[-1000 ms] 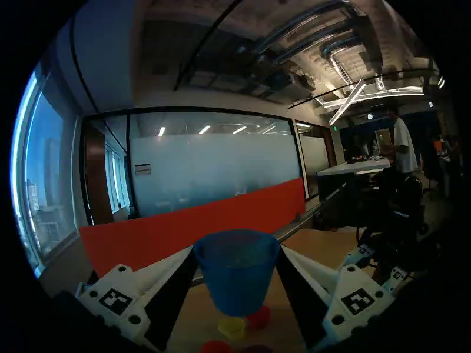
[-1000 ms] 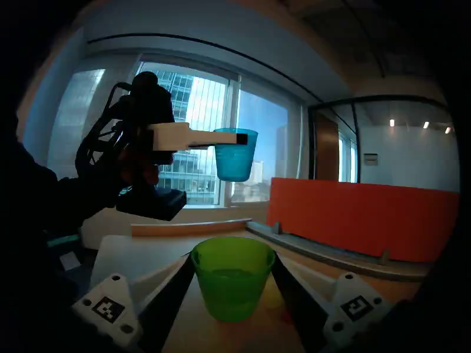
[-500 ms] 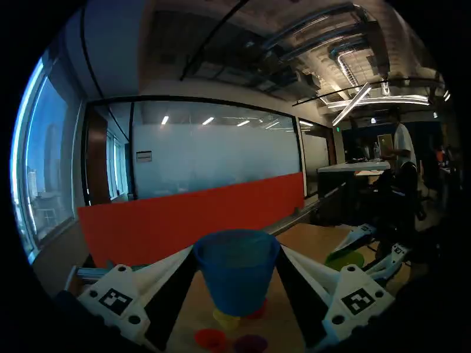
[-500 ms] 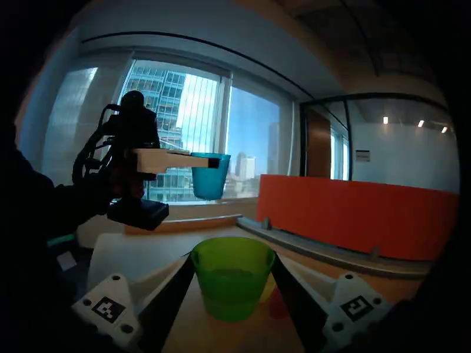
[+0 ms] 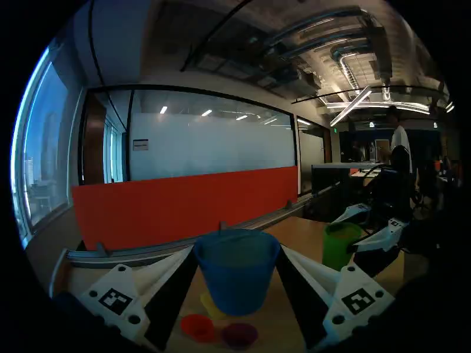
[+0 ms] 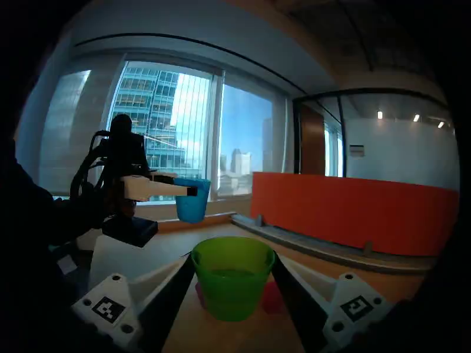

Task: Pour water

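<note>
**Cups Lowered and Brought Together Ahead of the Pour**

Compared with a second ago, both cups sit lower and closer together. In the right gripper view the blue cup [image 6: 192, 203] has dropped from window height to just above the table [image 6: 176, 241], at 10 o'clock. In the left gripper view the green cup [image 5: 338, 244] has entered at 3 o'clock.

Left gripper [image 5: 236, 254]: both fingers pinch the blue cup, upright, at 6 o'clock. Right gripper [image 6: 233, 265]: both fingers clamp the green cup, also upright, with a liquid line visible partway up its wall. Whether the blue cup holds water cannot be told. A red disc [image 5: 197, 326] and a purple disc [image 5: 238, 335] lie on the table below the blue cup.

Step in hand, as judged: aligning the two cups. To do it well, bring the green rim just over the blue cup's mouth and hold the receiving cup level and steady. Then tip slowly so the stream falls inside the rim. Keep both grips firm, since smooth tapered walls may slip.
</note>
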Action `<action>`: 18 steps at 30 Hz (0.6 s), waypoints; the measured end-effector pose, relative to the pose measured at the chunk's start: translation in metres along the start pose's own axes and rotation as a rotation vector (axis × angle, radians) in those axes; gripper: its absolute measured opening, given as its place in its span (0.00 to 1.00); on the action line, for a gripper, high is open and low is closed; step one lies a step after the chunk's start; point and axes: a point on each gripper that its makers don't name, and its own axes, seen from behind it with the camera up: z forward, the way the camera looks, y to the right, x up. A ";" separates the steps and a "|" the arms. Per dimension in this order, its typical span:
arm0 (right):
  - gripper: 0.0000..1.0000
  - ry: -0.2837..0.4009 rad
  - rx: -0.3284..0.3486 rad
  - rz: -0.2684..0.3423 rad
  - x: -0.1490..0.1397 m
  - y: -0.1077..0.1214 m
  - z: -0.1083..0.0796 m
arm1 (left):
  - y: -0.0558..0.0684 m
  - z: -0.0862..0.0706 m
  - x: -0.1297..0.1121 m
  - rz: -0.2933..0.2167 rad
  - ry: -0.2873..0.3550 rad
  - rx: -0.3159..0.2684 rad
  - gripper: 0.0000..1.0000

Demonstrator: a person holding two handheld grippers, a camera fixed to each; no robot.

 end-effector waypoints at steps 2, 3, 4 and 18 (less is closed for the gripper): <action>0.92 -0.002 -0.001 0.000 0.000 0.002 -0.001 | 0.002 -0.001 -0.004 -0.002 -0.001 -0.005 0.88; 0.92 -0.003 -0.002 0.000 0.000 0.003 -0.001 | 0.003 -0.002 -0.006 -0.004 -0.002 -0.008 0.88; 0.92 -0.006 -0.003 0.001 0.000 0.004 -0.002 | 0.004 -0.002 -0.008 -0.004 -0.003 -0.011 0.88; 0.92 -0.019 -0.022 0.032 0.007 0.017 -0.009 | 0.018 -0.006 -0.031 0.024 -0.029 -0.056 0.88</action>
